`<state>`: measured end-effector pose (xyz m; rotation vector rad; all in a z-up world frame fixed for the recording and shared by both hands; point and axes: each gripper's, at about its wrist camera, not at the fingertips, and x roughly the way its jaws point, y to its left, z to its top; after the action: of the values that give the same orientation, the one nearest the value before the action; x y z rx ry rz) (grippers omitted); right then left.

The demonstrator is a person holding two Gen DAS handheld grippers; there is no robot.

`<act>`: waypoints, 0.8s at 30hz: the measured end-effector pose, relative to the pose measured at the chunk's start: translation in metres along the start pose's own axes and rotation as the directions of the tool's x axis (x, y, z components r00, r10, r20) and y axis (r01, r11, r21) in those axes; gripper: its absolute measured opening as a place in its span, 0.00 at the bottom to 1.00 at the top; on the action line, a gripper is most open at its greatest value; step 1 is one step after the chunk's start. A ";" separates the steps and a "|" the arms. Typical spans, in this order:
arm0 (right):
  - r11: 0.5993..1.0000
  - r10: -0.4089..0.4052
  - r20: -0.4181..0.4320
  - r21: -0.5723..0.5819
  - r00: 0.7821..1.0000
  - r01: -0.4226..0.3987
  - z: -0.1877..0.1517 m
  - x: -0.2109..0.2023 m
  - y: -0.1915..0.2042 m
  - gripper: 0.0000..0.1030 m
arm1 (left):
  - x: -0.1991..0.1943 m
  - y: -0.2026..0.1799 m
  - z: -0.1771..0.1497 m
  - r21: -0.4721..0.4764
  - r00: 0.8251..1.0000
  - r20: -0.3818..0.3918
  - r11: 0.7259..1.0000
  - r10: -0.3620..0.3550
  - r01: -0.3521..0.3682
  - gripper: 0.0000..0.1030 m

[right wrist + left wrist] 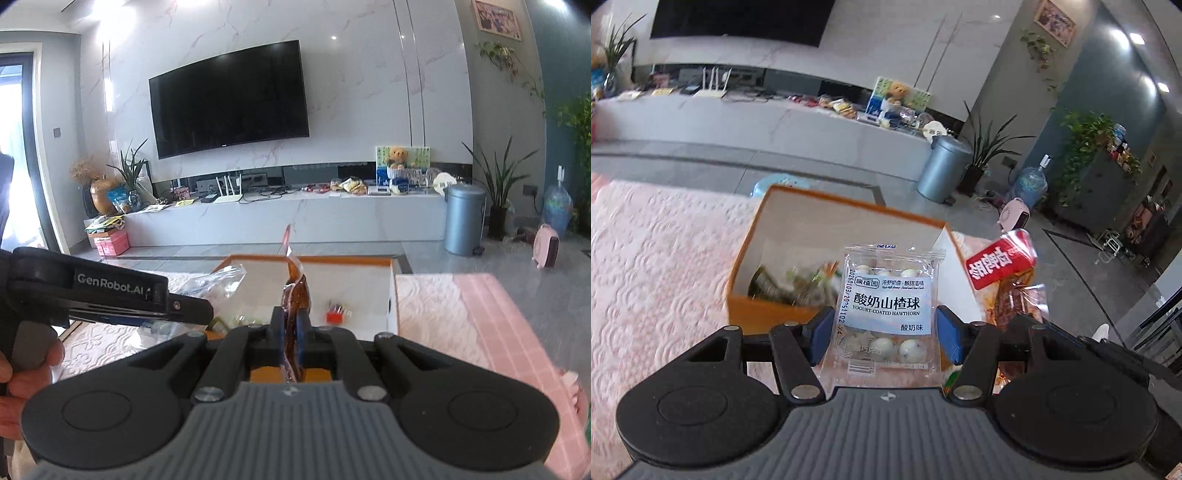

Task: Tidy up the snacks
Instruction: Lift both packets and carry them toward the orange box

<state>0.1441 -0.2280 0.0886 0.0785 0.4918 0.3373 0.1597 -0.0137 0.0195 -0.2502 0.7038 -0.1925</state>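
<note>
Both hands carry a snack over the orange cardboard box with white inner walls [746, 295], which sits on the pale pink embossed cloth [657, 258].

The left gripper [886, 332] has its 2 blue pads against the side edges of a clear plastic packet of yogurt-coated hawthorn balls with a white label [888, 306]. The jaws stand fairly wide because the packet is wide, and they are holding it, flat and facing up, above the near edge of the box.

The right gripper [291, 332] is pinched tight on the lower end of a thin, clear amber-brown snack wrapper with a red top [295, 291], which stands upright between the fingers in front of the box. In the left wrist view that red top [1001, 262] shows just right of the box.

To do this step well, I would bring each packet fully past the box rim before letting go, lower it close to the contents, and release 1 hand at a time so the grippers do not knock together, since they are near each other.

Counted: 1 box, 2 grippers, 2 held snacks. Inside the box, green-wrapped pieces [798, 284] blur together, so I cannot count them; 1 small red packet [336, 314] is distinct.
</note>
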 end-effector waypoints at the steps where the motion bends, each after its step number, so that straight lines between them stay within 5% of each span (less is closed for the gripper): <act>1: 1.000 -0.002 0.001 -0.002 1.000 0.002 0.004 0.004 -0.002 0.01 | 0.004 -0.002 0.004 0.007 1.000 0.002 1.000 0.000 0.000 0.65; 12: 0.996 -0.064 -0.046 -0.062 0.997 0.061 0.031 0.076 -0.025 0.01 | 0.059 -0.018 0.036 0.081 0.999 0.002 0.996 0.046 -0.046 0.65; 24: 0.983 -0.120 -0.137 -0.153 0.983 0.098 0.027 0.145 -0.037 0.00 | 0.125 -0.013 0.038 0.120 0.991 -0.085 0.988 0.106 -0.095 0.65</act>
<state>0.2883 -0.2142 0.0412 -0.1154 0.6125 0.2714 0.2765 -0.0522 -0.0255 -0.0951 0.7911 -0.1486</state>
